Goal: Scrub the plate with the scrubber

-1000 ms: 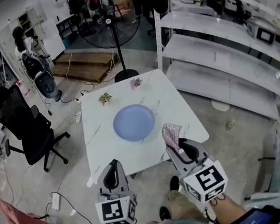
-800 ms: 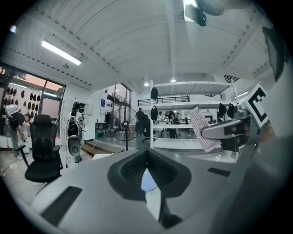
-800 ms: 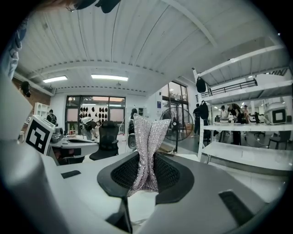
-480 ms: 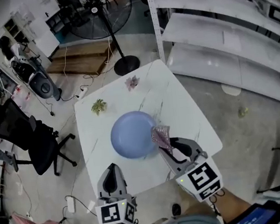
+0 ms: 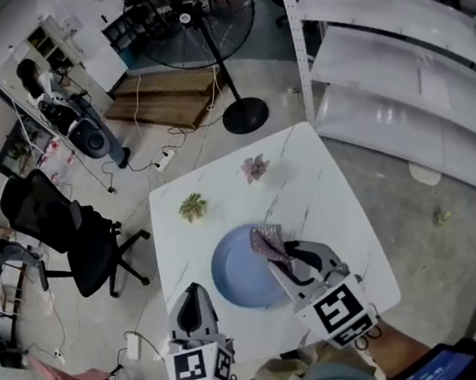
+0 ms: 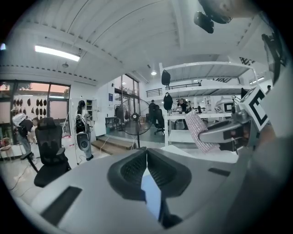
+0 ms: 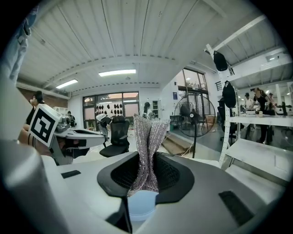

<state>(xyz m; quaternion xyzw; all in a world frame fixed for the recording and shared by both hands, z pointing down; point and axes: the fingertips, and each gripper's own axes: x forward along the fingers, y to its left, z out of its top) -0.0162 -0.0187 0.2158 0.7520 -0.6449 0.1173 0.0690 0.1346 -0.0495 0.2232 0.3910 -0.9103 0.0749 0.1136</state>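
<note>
A round blue plate [image 5: 241, 272] lies near the front of a white square table [image 5: 307, 193]. My right gripper [image 5: 279, 257] hovers over the plate's right half, shut on a silvery mesh scrubber [image 5: 268, 241] that sticks out past its jaws. In the right gripper view the scrubber [image 7: 147, 151] stands upright between the jaws, with the blue plate [image 7: 139, 204] showing below. My left gripper [image 5: 192, 306] hangs at the table's front left edge, beside the plate, shut and holding nothing. In the left gripper view [image 6: 146, 176] the jaws meet, and a sliver of blue plate shows beneath.
A small green sprig [image 5: 193, 206] and a pink flower [image 5: 255, 168] lie on the table's far side. A black office chair [image 5: 63, 236] stands to the left, a standing fan [image 5: 241, 111] beyond the table, white shelving [image 5: 414, 77] to the right. Cables run over the floor.
The right gripper with the scrubber has come from the table's front right edge to above the plate. The head view has shifted, so the table sits lower and nearer. The left gripper stays shut.
</note>
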